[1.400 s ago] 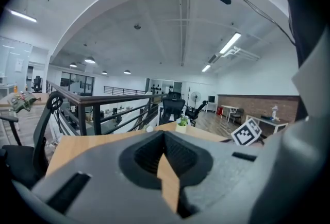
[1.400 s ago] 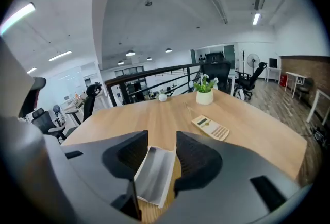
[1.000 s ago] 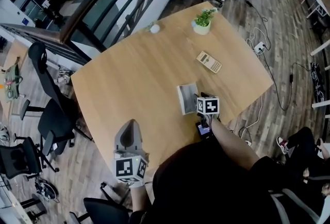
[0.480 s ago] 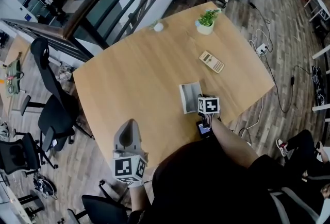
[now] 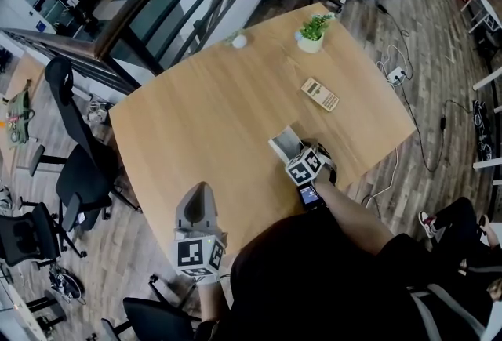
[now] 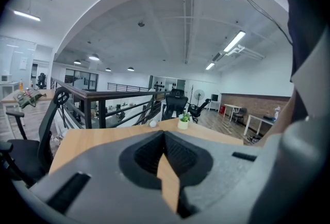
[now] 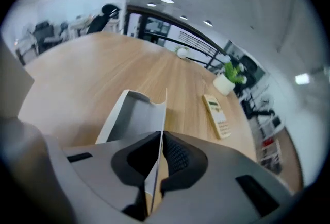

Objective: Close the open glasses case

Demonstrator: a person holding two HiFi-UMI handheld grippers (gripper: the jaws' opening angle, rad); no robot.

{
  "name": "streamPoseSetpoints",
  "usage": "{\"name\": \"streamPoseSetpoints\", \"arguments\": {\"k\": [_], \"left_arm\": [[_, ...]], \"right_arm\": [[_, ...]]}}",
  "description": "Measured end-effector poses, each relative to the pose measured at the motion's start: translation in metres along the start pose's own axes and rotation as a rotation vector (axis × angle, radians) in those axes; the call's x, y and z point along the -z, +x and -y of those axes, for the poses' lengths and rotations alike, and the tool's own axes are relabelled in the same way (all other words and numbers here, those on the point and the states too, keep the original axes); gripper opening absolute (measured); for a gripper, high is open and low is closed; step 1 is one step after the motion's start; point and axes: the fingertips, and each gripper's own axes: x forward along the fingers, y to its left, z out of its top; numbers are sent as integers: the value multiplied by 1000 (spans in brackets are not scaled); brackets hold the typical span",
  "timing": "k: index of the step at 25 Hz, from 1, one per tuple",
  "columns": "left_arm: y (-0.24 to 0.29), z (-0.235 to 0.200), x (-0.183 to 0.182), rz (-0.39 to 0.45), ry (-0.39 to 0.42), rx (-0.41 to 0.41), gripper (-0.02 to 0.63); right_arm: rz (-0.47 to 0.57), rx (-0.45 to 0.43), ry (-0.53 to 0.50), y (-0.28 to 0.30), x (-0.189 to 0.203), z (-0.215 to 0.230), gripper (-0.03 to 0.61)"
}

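Glasses case [image 5: 282, 142]: grey, open, on the table [image 5: 196, 112] toward its right front edge, near the calculator [image 5: 319, 94]. Calculator print is too small to read; the only marks are the black square markers on my gripper cubes. My right gripper [image 5: 295, 153] is clamped on the case's thin upright lid edge. My left gripper [image 5: 196, 204] is pinched together, hovering at the table's near edge. Versus a second ago: the right gripper has rolled, its cube is now tilted, and its jaws went from apart to clamped.
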Motion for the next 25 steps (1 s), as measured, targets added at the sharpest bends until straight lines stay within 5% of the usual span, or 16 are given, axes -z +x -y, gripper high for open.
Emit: {"name": "streamPoseSetpoints", "arguments": {"k": [3, 9, 17, 25], "left_arm": [[0, 3, 2, -5, 4, 10, 0], [2, 3, 5, -18, 6, 15, 2], [9, 13, 9, -30, 5, 44, 1], [11, 16, 12, -42, -1, 62, 2]], "right_arm": [[-15, 131, -319, -6, -6, -3, 35], [11, 270, -727, -14, -11, -22, 66], [7, 142, -850, -16, -2, -46, 140], [-35, -275, -751, -29, 1, -64, 245]]}}
